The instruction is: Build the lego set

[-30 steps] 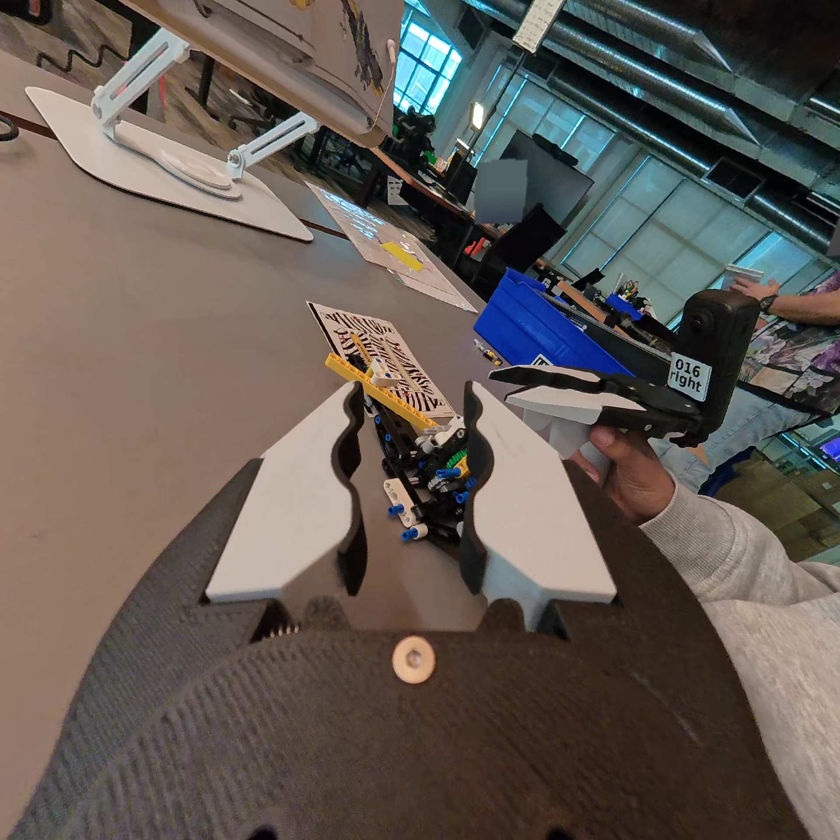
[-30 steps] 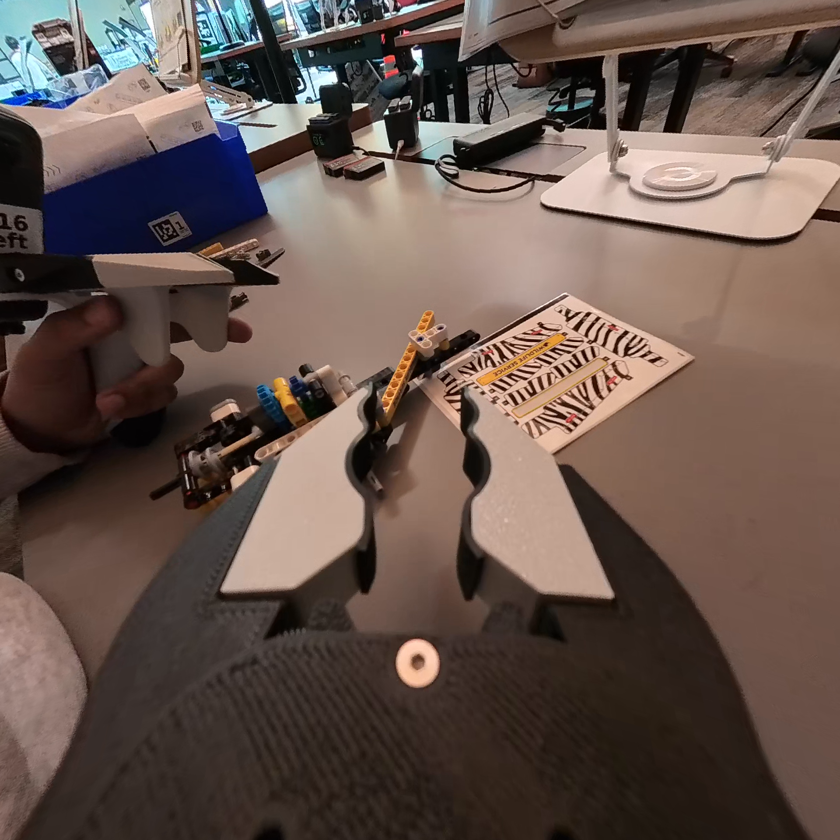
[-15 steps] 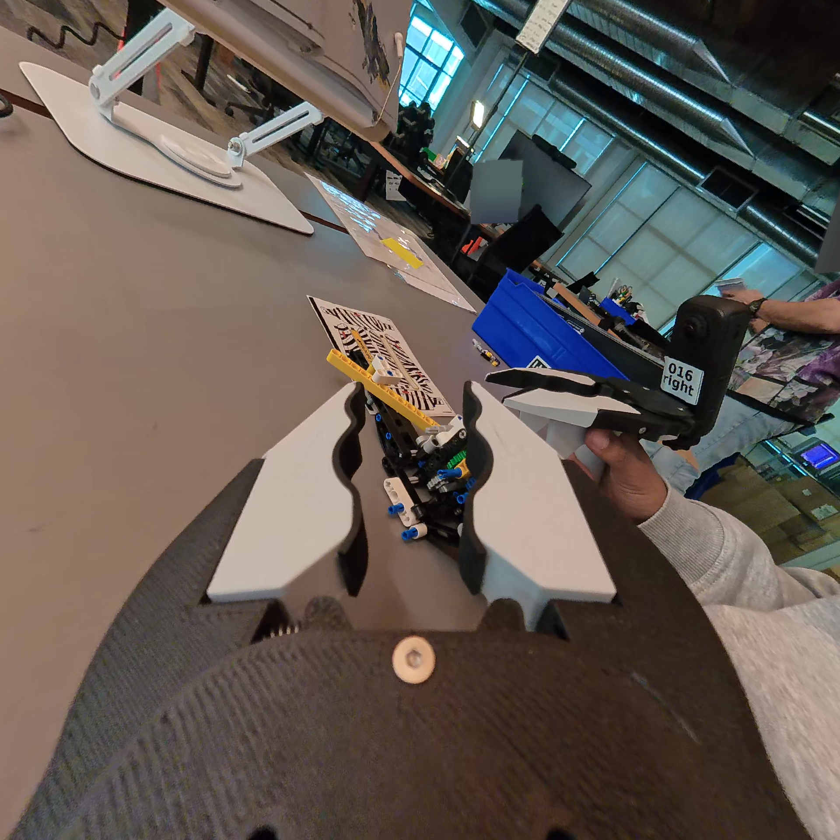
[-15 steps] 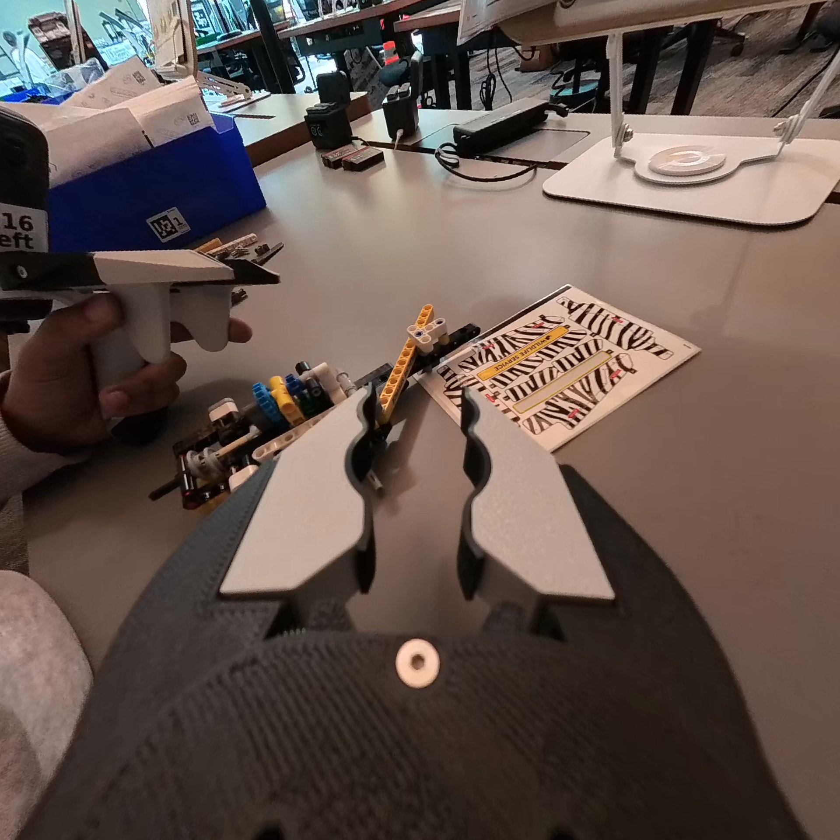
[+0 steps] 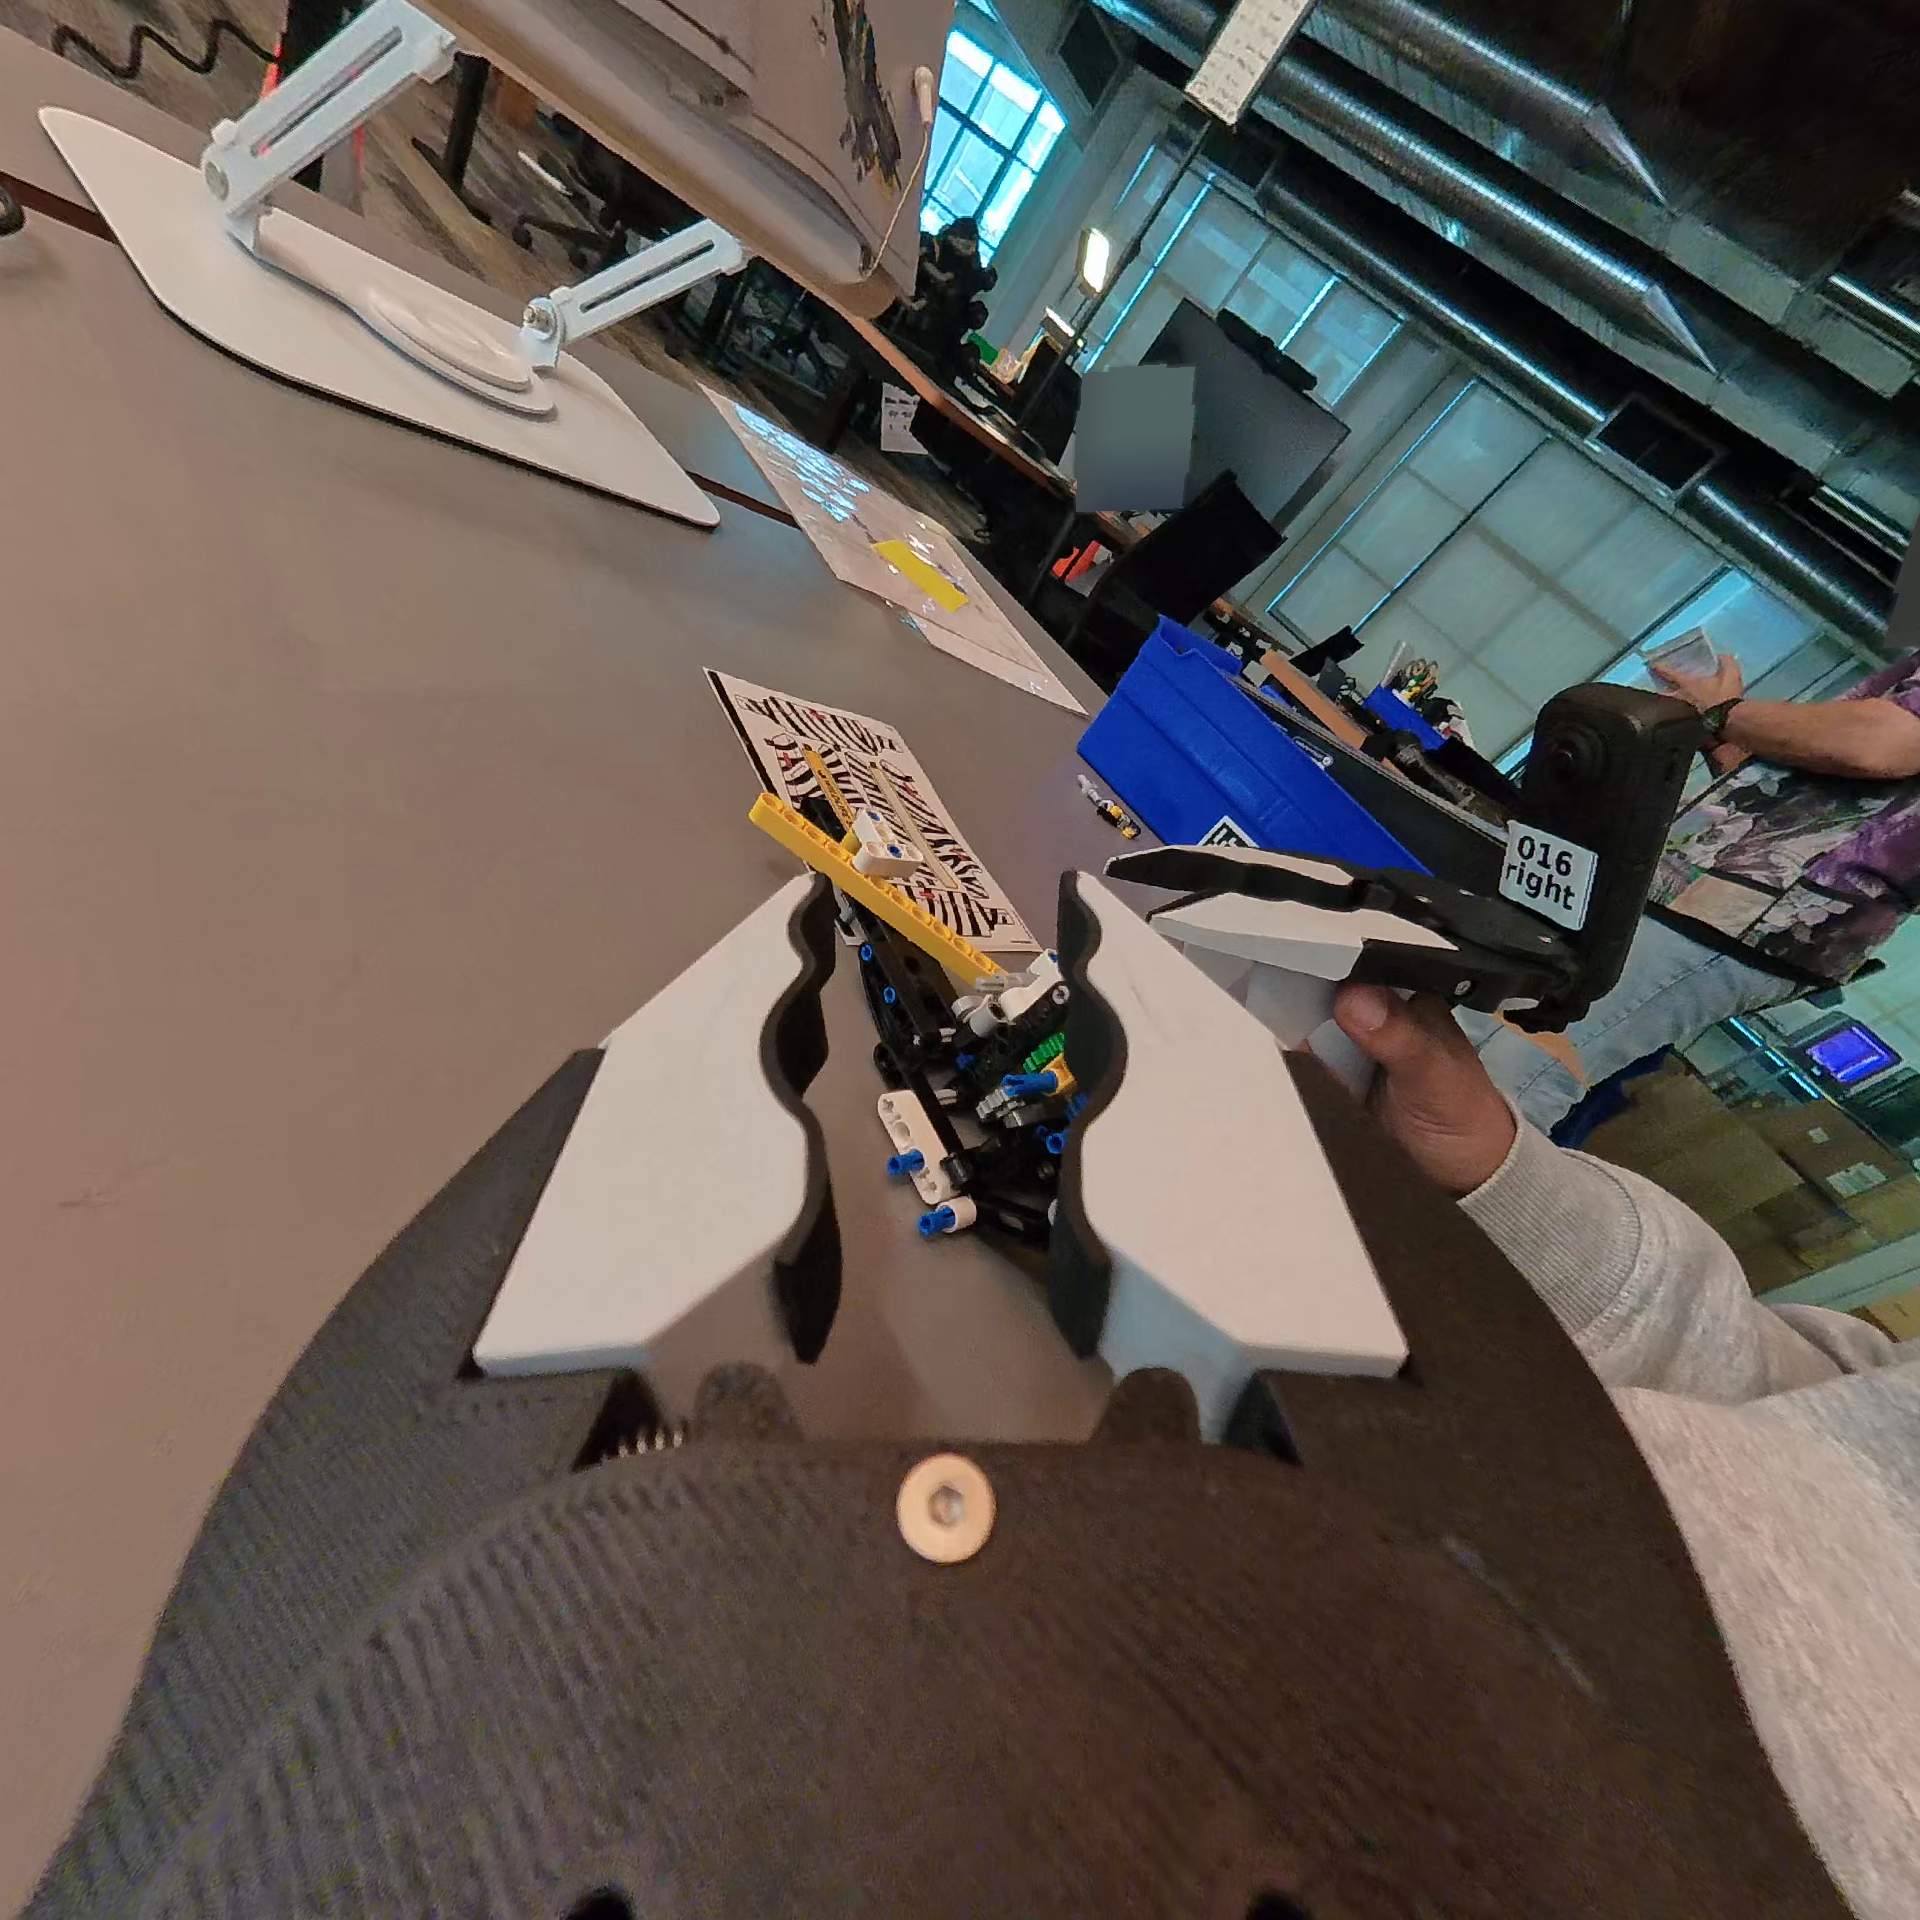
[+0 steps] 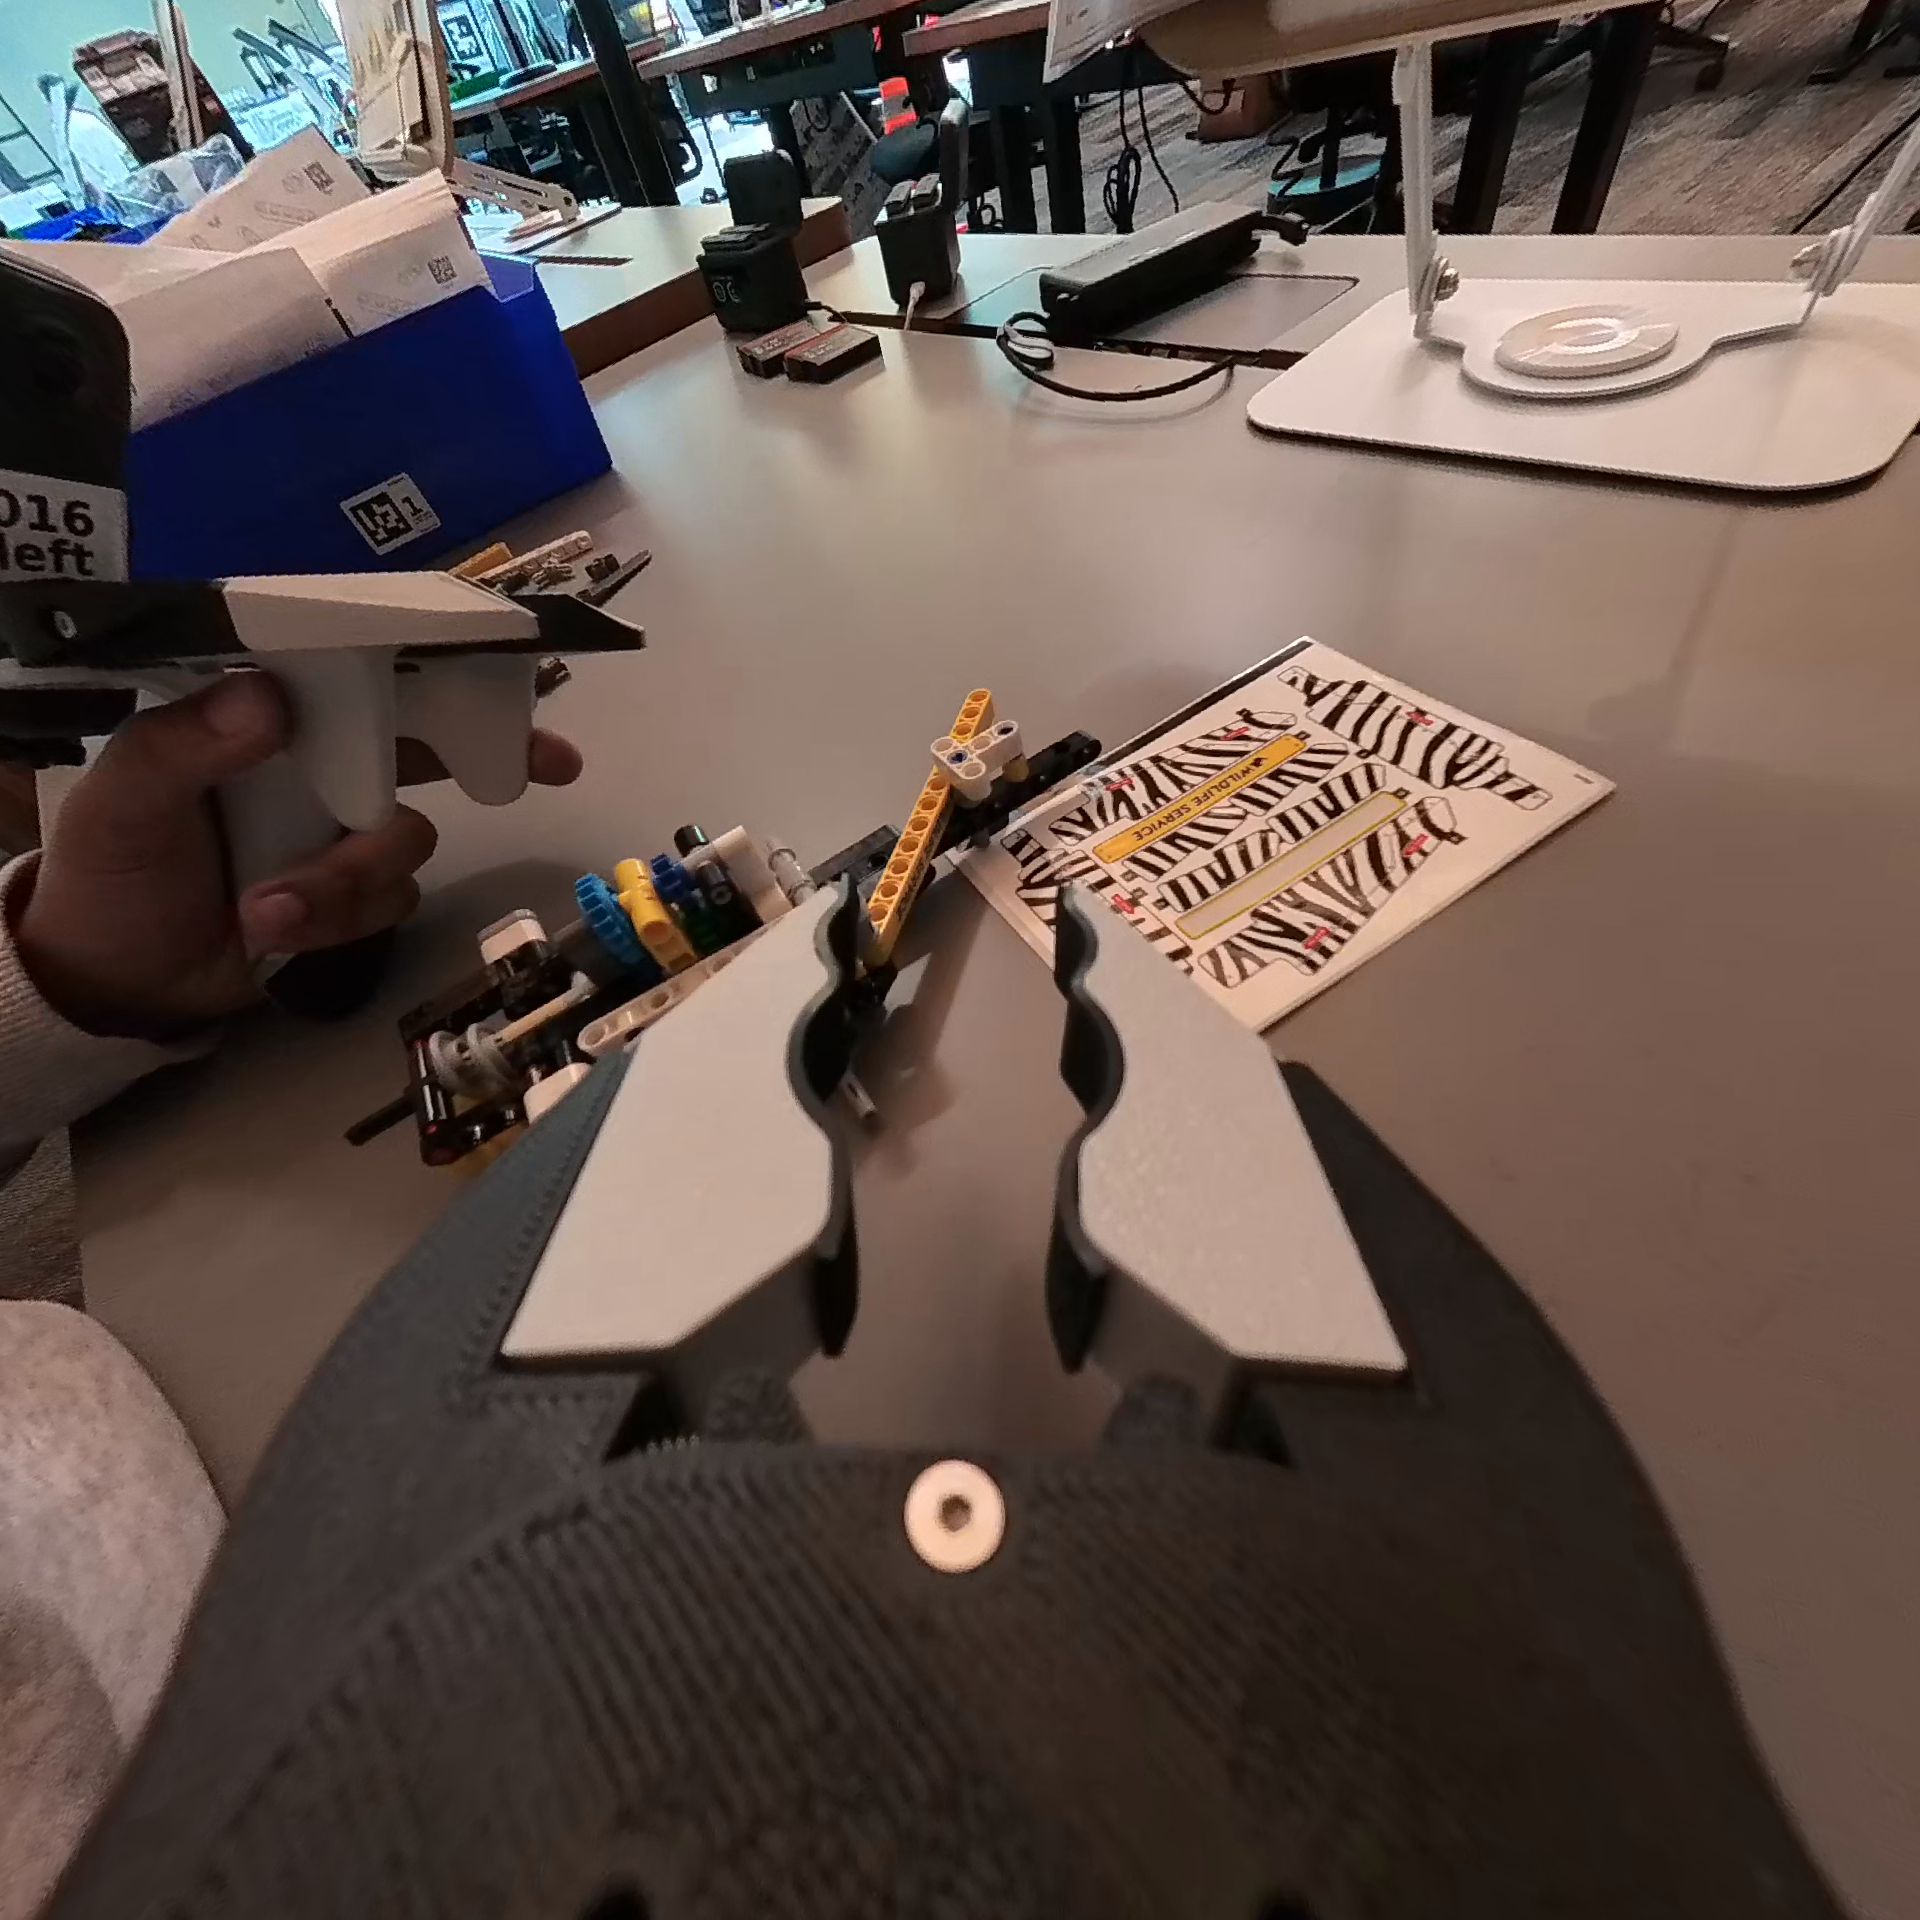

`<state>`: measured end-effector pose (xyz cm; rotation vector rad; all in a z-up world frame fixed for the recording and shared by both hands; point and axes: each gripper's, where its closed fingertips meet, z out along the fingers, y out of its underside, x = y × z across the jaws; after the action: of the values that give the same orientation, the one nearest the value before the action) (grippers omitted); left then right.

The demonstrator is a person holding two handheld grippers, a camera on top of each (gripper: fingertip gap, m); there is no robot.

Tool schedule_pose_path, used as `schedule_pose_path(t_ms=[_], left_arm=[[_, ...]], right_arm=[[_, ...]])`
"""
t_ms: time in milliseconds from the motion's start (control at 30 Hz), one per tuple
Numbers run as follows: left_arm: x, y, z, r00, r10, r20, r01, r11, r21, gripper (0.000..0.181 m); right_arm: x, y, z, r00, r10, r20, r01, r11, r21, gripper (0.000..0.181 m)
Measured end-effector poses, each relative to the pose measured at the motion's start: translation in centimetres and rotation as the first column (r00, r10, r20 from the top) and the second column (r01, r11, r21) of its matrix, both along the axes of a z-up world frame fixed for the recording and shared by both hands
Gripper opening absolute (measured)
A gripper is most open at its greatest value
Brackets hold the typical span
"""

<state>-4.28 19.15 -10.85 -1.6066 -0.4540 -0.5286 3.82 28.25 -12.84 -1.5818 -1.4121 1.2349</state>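
Left gripper (image 5: 940, 904): fingers apart, empty.
Right gripper (image 6: 951, 914): fingers apart, empty.
Lego model (image 6: 665, 935): on worktop (image 6: 1143, 582), sticker sheet (image 6: 1299, 821) at 2 o'clock.

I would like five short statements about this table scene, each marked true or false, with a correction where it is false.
1. The left gripper is shut on a yellow beam. False: its jaws stand open and hold nothing.
2. The right gripper is open and empty. True.
3. A long yellow beam is part of the lego model and slopes upward from it. True.
4. The zebra-striped sheet lies inside the blue bin. False: it lies flat on the table, beside the model, while the bin stands farther off.
5. The blue bin holds white papers. True.
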Motion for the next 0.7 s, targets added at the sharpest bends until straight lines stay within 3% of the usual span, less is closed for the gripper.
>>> schedule_pose_path(t_ms=[700], left_arm=[[-0.05, 0.05, -0.08, 1.0, -0.002, 0.012, 0.002, 1.0, -0.003, 0.042]], right_arm=[[-0.09, -0.05, -0.14, 1.0, 0.006, 0.008, -0.006, 1.0, -0.005, 0.037]])
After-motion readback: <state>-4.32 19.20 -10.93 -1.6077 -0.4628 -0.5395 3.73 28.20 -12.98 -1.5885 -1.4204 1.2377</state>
